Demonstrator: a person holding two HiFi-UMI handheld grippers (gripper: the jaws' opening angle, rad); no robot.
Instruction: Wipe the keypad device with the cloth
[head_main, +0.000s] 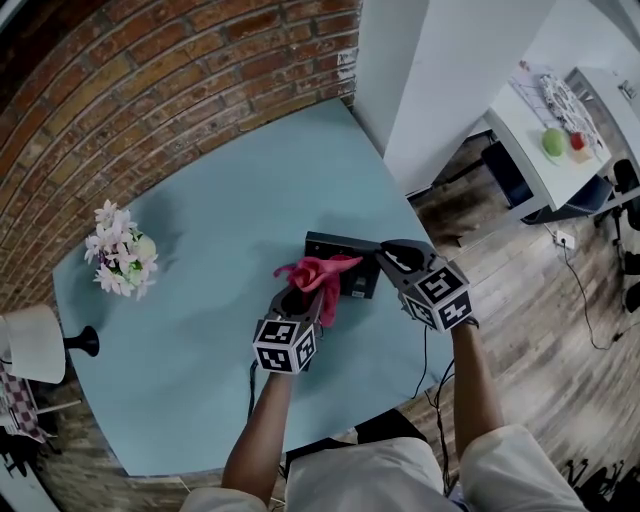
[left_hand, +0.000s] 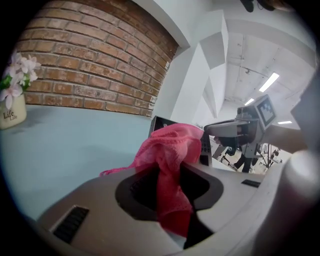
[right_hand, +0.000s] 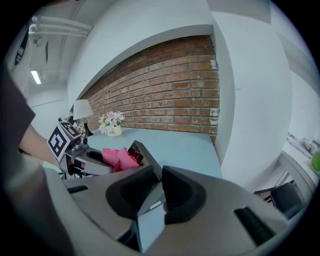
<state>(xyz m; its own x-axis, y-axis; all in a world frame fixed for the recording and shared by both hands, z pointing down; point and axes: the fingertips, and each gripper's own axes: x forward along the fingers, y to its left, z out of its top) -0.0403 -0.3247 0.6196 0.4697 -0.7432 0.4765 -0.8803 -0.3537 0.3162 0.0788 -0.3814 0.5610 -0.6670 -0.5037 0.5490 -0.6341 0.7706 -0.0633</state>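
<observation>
- Light blue table (head_main: 200, 330) stands by a red brick wall (head_main: 150, 80), with a wood floor (head_main: 520, 280) off to one side
- White and pink flowers (head_main: 122, 262) in a small pot sit on the far left part of the table
- Next to that side is a lamp (head_main: 35, 343) with a white shade
- Near the middle of the table, close to the person, is the black keypad device (head_main: 335, 247)
- On its right end, the right gripper (head_main: 385, 255) pinches the keypad device tight between its jaws
- Just beside it, the left gripper (head_main: 300, 300) squeezes a pink cloth (head_main: 318, 275) between its jaws, and the cloth puffs out past the tips
- Some of the cloth touches the keypad device and covers part of it
- Both grippers are close together, one at each side of the keypad device
</observation>
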